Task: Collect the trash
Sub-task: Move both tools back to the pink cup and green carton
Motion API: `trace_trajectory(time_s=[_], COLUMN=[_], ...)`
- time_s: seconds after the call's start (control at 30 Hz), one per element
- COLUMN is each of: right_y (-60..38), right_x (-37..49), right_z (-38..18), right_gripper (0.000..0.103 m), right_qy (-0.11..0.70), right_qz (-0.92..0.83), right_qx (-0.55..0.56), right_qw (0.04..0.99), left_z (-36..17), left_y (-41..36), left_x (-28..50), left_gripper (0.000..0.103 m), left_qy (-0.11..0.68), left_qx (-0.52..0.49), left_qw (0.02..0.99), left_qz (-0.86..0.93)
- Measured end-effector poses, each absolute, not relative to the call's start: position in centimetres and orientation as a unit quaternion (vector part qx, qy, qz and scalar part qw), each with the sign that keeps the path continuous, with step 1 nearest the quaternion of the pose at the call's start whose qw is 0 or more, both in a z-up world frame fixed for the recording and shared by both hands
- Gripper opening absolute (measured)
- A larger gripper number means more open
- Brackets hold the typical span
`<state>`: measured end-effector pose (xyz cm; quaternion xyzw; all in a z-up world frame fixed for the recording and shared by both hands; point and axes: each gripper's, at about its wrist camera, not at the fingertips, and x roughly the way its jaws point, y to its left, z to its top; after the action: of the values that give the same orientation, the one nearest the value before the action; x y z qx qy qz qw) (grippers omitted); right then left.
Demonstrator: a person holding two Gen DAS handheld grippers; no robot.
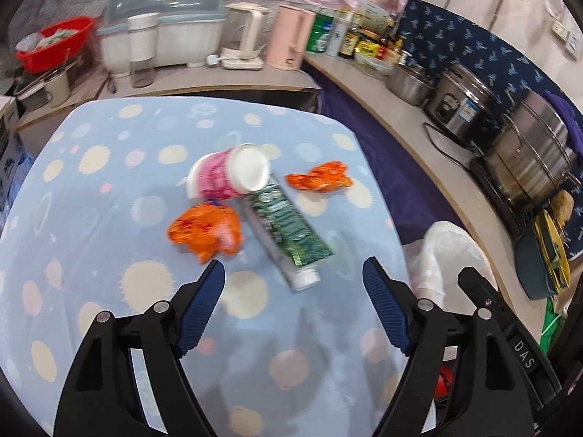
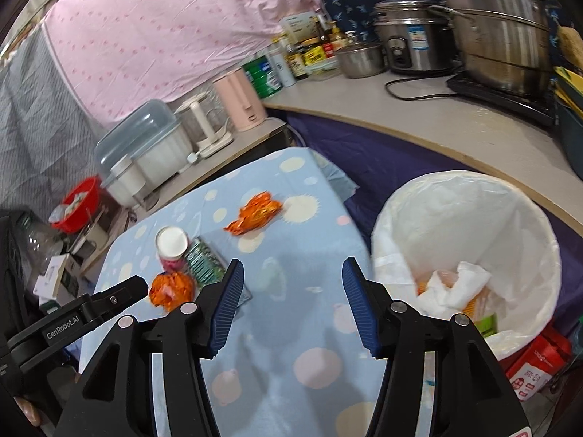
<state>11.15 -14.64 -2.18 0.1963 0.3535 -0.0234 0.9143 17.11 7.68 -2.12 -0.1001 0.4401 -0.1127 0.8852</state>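
On the blue dotted tablecloth (image 1: pixel 91 218) lie a pink cup on its side (image 1: pixel 227 176), a green tube (image 1: pixel 286 225), a crumpled orange wrapper (image 1: pixel 204 229) and a second orange wrapper (image 1: pixel 320 180). My left gripper (image 1: pixel 293 273) is open and empty, just short of the tube's white cap. My right gripper (image 2: pixel 289 273) is open and empty above the cloth (image 2: pixel 291 327), with the cup (image 2: pixel 171 245), tube (image 2: pixel 206 264) and wrappers (image 2: pixel 171 287) (image 2: pixel 255 213) ahead left. The lined trash bin (image 2: pixel 510 218) stands to its right, holding tissue (image 2: pixel 455 286).
A counter (image 1: pixel 419 116) wraps around the back and right with kettles (image 1: pixel 289 38), bottles, steel pots (image 1: pixel 462 103) and a red basin (image 1: pixel 54 42). The bin's bag (image 1: pixel 448 251) shows at the table's right edge. A red box (image 2: pixel 535 364) sits by the bin.
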Motion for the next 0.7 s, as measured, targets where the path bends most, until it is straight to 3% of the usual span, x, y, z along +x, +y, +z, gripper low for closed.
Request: trace_trajectory(time_s=[0.2, 0.7], right_y=[-11.0, -4.0], right_x=[13.3, 19.4], right_z=[-3.5, -7.3], right_gripper=[0.056, 0.069], right_qy=[0.376, 0.423], right_qz=[0.002, 0.041], right_qx=[0.176, 0.115], right_qw=[0.91, 0.898], left_z=[-3.5, -5.4], left_y=[11.5, 16.3], left_x=[17.8, 20.6], left_gripper=[0.076, 0.087], left_qy=[0.45, 0.457], left_qx=[-0.112, -0.138], left_qw=[0.883, 0.878], left_qz=[-0.075, -0.033])
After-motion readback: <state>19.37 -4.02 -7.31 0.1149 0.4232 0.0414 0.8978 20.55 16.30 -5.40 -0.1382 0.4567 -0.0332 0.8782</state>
